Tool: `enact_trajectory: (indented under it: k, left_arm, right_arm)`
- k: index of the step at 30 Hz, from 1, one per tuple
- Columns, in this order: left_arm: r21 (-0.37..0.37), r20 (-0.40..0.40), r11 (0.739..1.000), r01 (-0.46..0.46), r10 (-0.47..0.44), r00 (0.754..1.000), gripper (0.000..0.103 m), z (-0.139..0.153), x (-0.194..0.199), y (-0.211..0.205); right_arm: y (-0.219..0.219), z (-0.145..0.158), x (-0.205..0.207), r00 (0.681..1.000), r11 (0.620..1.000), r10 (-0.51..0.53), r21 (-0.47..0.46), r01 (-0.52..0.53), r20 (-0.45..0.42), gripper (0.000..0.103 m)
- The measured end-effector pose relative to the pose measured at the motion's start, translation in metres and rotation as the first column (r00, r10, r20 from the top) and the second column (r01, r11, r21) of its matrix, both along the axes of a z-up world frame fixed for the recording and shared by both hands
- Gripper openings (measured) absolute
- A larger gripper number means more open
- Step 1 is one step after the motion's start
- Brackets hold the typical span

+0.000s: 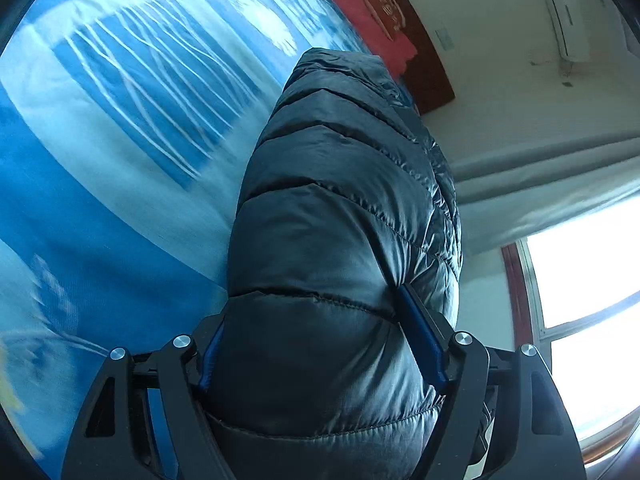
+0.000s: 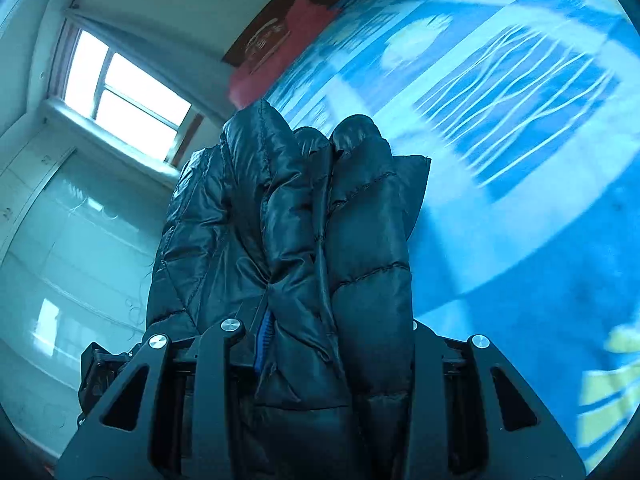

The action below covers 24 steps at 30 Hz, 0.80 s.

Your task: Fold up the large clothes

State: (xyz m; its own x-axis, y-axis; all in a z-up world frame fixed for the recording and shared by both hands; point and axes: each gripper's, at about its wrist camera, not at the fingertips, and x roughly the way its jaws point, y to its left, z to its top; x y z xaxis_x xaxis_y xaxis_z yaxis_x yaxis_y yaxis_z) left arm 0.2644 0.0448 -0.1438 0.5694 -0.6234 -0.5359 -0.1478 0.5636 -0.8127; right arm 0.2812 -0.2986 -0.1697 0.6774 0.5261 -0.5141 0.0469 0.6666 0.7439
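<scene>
A dark quilted puffer jacket (image 1: 336, 240) fills the middle of the left wrist view. My left gripper (image 1: 316, 340) is shut on a thick fold of it, the blue pads (image 1: 424, 340) pressed against both sides. In the right wrist view the same jacket (image 2: 304, 232) bunches up between the fingers. My right gripper (image 2: 328, 340) is shut on several layers of it, with one blue pad (image 2: 264, 340) showing. Both grippers hold the jacket lifted above the blue patterned bed (image 1: 120, 120), which also shows in the right wrist view (image 2: 500, 120). The rest of the jacket is hidden.
A red pillow (image 1: 360, 12) lies at the head of the bed against a dark wooden headboard (image 1: 416, 52). A bright window (image 2: 120, 92) and pale wardrobe doors (image 2: 72, 260) stand beside the bed. An air conditioner (image 1: 564, 12) hangs on the wall.
</scene>
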Motion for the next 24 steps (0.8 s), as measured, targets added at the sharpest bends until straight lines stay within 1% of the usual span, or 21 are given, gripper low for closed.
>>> enact_trajectory:
  k: [1, 3, 4, 6, 9, 10, 12, 14, 15, 17, 18, 20, 22, 24]
  left_arm:
    - [-0.004, -0.008, 1.0, -0.007, 0.007, 1.0, 0.074, -0.004, 0.001, 0.005]
    - [-0.034, -0.037, 0.999, -0.016, 0.015, 0.999, 0.074, -0.019, 0.003, 0.013]
    - [-0.048, -0.045, 0.999, -0.015, 0.013, 0.999, 0.074, -0.026, 0.003, 0.015]
    - [-0.055, -0.039, 0.998, -0.008, 0.006, 0.999, 0.075, -0.028, 0.008, 0.015]
    - [-0.074, -0.042, 0.997, 0.001, -0.004, 0.999, 0.077, -0.028, 0.01, 0.016]
    - [-0.087, -0.047, 0.996, 0.002, -0.006, 0.999, 0.077, -0.03, 0.006, 0.026]
    - [-0.102, -0.067, 0.995, -0.007, 0.0, 0.998, 0.077, -0.029, 0.004, 0.034]
    - [-0.1, -0.083, 0.995, -0.019, 0.011, 0.996, 0.077, -0.026, -0.002, 0.042]
    - [-0.101, -0.078, 0.995, -0.027, 0.019, 0.997, 0.077, -0.022, -0.006, 0.052]
    - [-0.086, -0.044, 0.995, -0.043, 0.04, 0.998, 0.077, -0.013, -0.009, 0.061]
    - [-0.067, -0.021, 0.997, -0.046, 0.045, 0.999, 0.08, -0.009, -0.008, 0.065]
    - [-0.045, -0.01, 0.998, -0.049, 0.048, 0.999, 0.08, -0.007, 0.0, 0.069]
    - [-0.06, -0.016, 0.997, -0.056, 0.055, 0.998, 0.08, -0.01, 0.01, 0.07]
    - [-0.052, -0.017, 0.998, -0.046, 0.046, 0.999, 0.08, -0.011, 0.023, 0.064]
  right_arm:
    - [0.003, -0.001, 0.003, 1.0, 1.0, 0.004, -0.005, -0.004, -0.002, 0.036]
    - [0.009, -0.003, 0.007, 1.0, 0.999, 0.008, -0.034, -0.008, -0.003, 0.036]
    - [0.007, -0.002, 0.01, 1.0, 0.999, 0.009, -0.032, -0.009, -0.004, 0.036]
    - [0.005, -0.003, 0.01, 1.0, 1.0, 0.016, -0.027, -0.016, -0.01, 0.038]
    - [0.0, -0.003, 0.011, 1.0, 0.999, 0.016, -0.031, -0.016, -0.023, 0.046]
    - [-0.001, -0.002, 0.01, 0.999, 0.999, 0.015, -0.034, -0.016, -0.033, 0.053]
    - [0.0, 0.004, 0.014, 0.999, 0.999, 0.024, -0.047, -0.026, -0.043, 0.06]
    - [0.0, 0.011, 0.014, 0.998, 0.997, 0.042, -0.065, -0.045, -0.046, 0.067]
    - [-0.002, 0.014, 0.014, 0.998, 0.996, 0.049, -0.072, -0.052, -0.046, 0.069]
    - [-0.007, 0.019, 0.013, 0.998, 0.995, 0.056, -0.078, -0.059, -0.043, 0.074]
    - [-0.01, 0.022, 0.014, 0.998, 0.996, 0.054, -0.074, -0.057, -0.039, 0.074]
    - [-0.016, 0.022, 0.018, 0.999, 0.997, 0.032, -0.07, -0.035, -0.039, 0.077]
    - [-0.02, 0.024, 0.029, 0.999, 0.998, 0.02, -0.057, -0.023, -0.039, 0.078]
    - [-0.022, 0.024, 0.044, 0.999, 0.999, 0.022, -0.041, -0.024, -0.046, 0.08]
